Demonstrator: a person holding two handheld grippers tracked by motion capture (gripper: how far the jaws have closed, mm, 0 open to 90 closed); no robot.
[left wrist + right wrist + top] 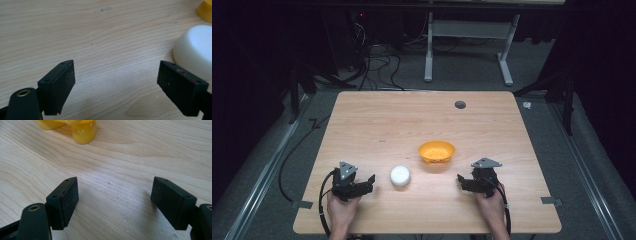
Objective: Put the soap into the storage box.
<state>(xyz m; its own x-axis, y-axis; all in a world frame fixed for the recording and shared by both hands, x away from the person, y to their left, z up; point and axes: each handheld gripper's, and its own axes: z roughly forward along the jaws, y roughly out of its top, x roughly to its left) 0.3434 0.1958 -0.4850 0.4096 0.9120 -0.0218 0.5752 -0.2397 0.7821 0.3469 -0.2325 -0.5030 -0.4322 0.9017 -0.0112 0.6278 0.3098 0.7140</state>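
A yellow bowl (436,151) stands on the wooden table (377,120), right of centre. A white round bowl-shaped object (400,175), upside down, lies just left of it and nearer to me. My left gripper (371,181) rests low on the table to the left of the white object (195,50), open, with only bare wood between its jaws. My right gripper (460,180) sits right of the white object and below the yellow bowl (75,127), open too and holding nothing. Both (116,80) (115,200) point inward toward each other.
A small dark round hole (460,104) is set into the table near its far edge. Behind the table stand a white desk frame (469,35) and loose cables (372,60) on the floor. Tape marks (552,201) hold the table's near corners.
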